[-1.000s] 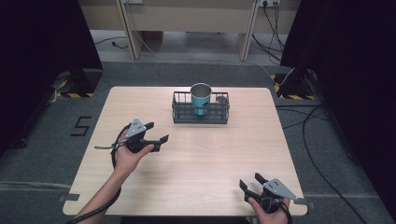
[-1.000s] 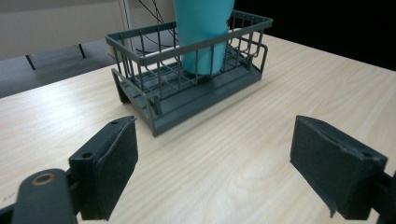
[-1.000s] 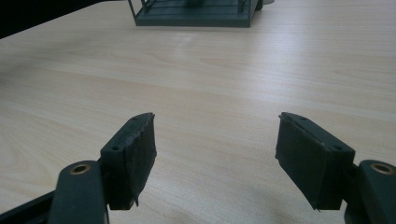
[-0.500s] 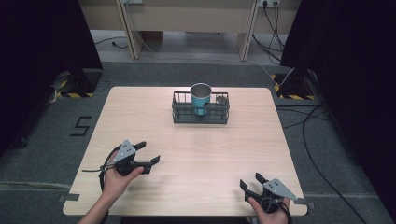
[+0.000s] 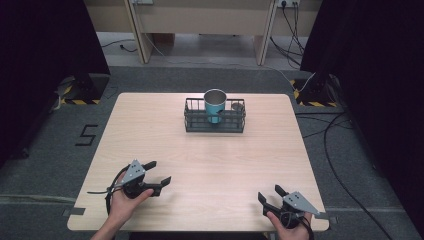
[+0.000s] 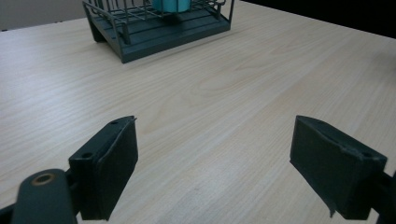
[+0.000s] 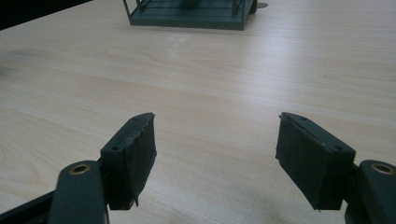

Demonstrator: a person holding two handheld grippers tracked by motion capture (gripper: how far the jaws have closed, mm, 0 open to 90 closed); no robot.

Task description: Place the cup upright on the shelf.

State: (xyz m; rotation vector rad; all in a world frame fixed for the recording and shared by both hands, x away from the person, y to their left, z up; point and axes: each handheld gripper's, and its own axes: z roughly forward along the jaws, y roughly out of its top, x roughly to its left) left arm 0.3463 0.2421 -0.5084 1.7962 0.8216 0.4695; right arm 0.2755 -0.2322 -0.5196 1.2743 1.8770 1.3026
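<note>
Two hand-held grippers rest near the front edge of a pale wood-grain table (image 5: 210, 155), both with jaws spread wide and nothing between them. From the high view, the left gripper (image 5: 159, 172) sits at the front left, held in a hand whose forearm enters from the bottom edge; its jaws point toward the table's middle. The right gripper (image 5: 270, 195) sits at the front right corner, also held in a hand, partly cut off by the bottom edge.

Well away from both, toward the far side of the table and about centred, stands a dark wire rack (image 5: 215, 120). A teal cup (image 5: 215, 105) with a metal rim stands upright inside it. A smaller grey object in the rack's right part is too small to make out.

The table stands on grey carpet. A black numeral five (image 5: 87, 135) is marked on the floor to the left. Dark curtains hang on both sides, cables trail across the floor at the right, and yellow-and-black striped bases sit at both far corners.

From the left gripper view, the rack (image 6: 159, 25) and the cup's lower part (image 6: 170, 4) are cut off at the top. From the right gripper view, only the rack's base (image 7: 187, 14) is seen.
</note>
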